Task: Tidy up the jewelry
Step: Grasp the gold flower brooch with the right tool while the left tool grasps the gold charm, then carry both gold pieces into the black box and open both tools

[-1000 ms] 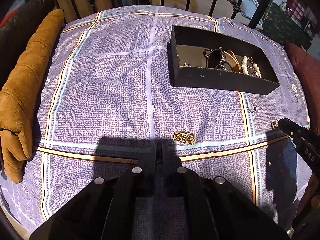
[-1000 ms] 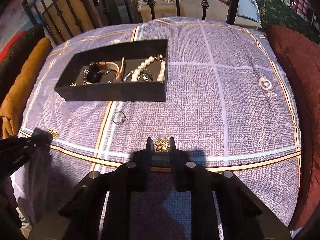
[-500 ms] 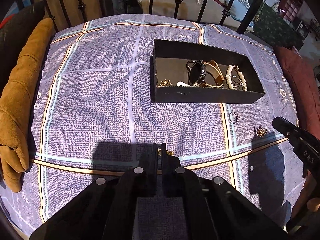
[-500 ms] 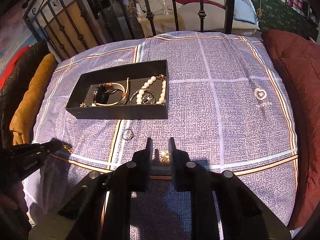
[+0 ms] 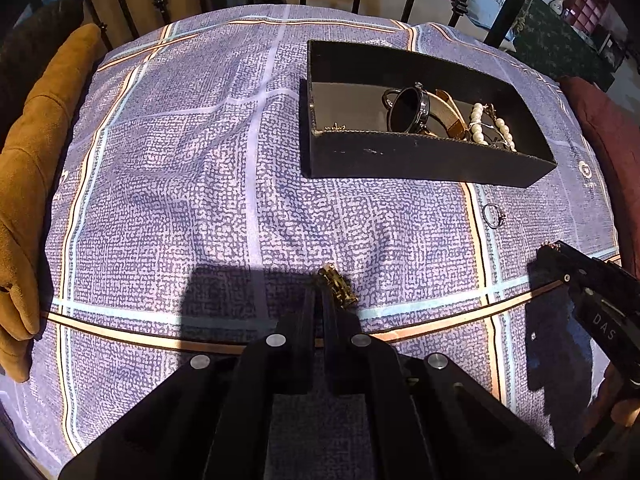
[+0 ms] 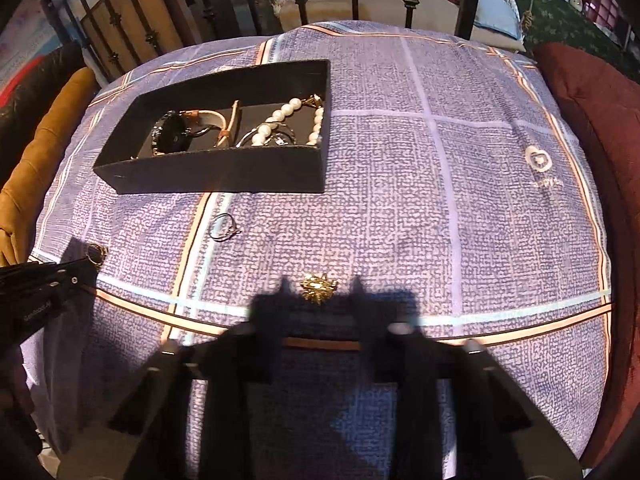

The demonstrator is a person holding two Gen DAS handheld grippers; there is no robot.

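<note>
Your left hand-held gripper [image 5: 320, 300] was pinched tight on a gold clasp piece [image 5: 338, 288], its jaws closed together. Your right hand-held gripper [image 6: 320, 300] was spread wide, a gold brooch [image 6: 318, 287] lying between its fingertips on the bedspread [image 6: 440, 220]. A ring [image 6: 223, 227] lay just before the black tray [image 6: 224, 172], which held a watch [image 5: 410, 110] and pearls [image 6: 280, 116]. Broad open cloth lay right of the tray; cushions and iron bed rails edged the bed.
</note>
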